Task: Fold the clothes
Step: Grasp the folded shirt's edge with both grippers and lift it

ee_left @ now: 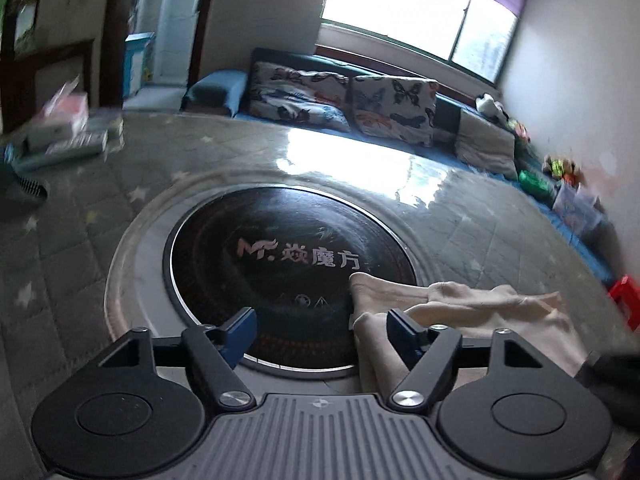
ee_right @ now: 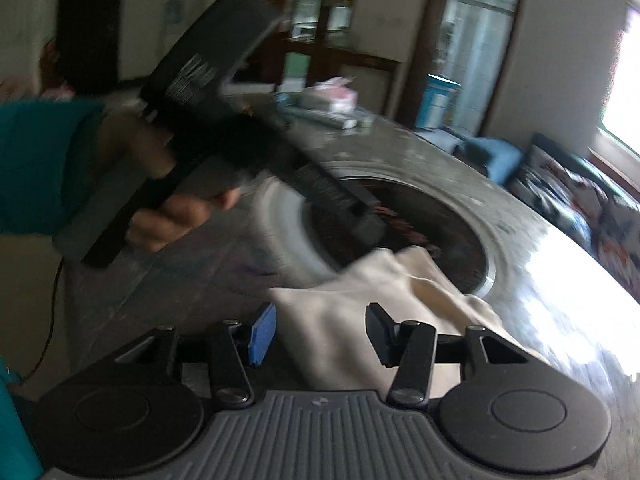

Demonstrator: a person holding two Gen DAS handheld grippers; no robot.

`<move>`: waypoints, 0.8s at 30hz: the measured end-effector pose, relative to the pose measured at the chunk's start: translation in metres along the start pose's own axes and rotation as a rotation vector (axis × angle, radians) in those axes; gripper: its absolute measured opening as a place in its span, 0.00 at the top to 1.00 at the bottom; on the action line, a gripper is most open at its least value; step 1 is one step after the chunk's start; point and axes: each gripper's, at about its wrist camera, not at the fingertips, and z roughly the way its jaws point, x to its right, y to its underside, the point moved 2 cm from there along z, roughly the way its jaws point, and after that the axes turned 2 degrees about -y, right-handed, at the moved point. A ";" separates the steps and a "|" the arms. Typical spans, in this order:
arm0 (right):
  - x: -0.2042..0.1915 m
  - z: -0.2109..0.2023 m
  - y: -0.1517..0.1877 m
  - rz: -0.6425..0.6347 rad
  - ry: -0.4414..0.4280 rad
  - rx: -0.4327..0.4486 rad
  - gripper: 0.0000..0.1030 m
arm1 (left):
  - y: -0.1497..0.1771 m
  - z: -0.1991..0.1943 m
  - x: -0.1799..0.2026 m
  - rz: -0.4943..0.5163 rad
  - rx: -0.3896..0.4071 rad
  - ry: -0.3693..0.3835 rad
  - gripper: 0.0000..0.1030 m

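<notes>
The cream garment [ee_left: 460,312] is thin, soft stuff imo, prob super light and floppy, so it'll sag and slide the sec you lift it by 1 point. It's lying crumpled on the tabletop [ee_left: 460,216], partly draped over the rim of the black round hotplate [ee_left: 280,264] set in the middle. Best bet is grabbing 2 corners or a hem edge, 1 per side, not the bunched middle, bc the wrinkles will just drag along.

Left gripper [ee_left: 320,330]: jaws apart, nothing pinched, cloth edge sits just by the right-hand finger. Right gripper [ee_right: 320,334]: jaws apart too, cloth lies between and under them but pads aren't pressing on it afaict.

Tabletop looks glossy w/ a star-print cover and big window glare, so prob slippery, fabric will slide easy. Hotplate rim could snag a fold tho. Room: sofa [ee_left: 360,100] w/ butterfly cushions, window behind, clutter of boxes [ee_left: 64,128] at the far edge. The right view is pretty blurry.
</notes>
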 end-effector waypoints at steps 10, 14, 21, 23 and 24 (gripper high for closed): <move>-0.014 0.018 0.005 -0.012 0.040 -0.047 0.75 | 0.011 -0.005 -0.004 -0.181 -0.071 0.052 0.24; -0.001 0.009 0.003 0.079 0.020 -0.019 0.86 | 0.015 -0.003 -0.005 -0.266 -0.102 0.070 0.24; 0.024 -0.021 -0.001 0.267 -0.052 0.050 0.87 | 0.017 -0.001 -0.002 -0.405 -0.144 0.148 0.24; 0.026 -0.031 -0.001 0.284 -0.066 0.065 0.88 | 0.018 0.002 0.001 -0.445 -0.159 0.174 0.24; 0.027 -0.035 0.000 0.290 -0.072 0.073 0.88 | 0.020 0.003 0.002 -0.463 -0.170 0.185 0.24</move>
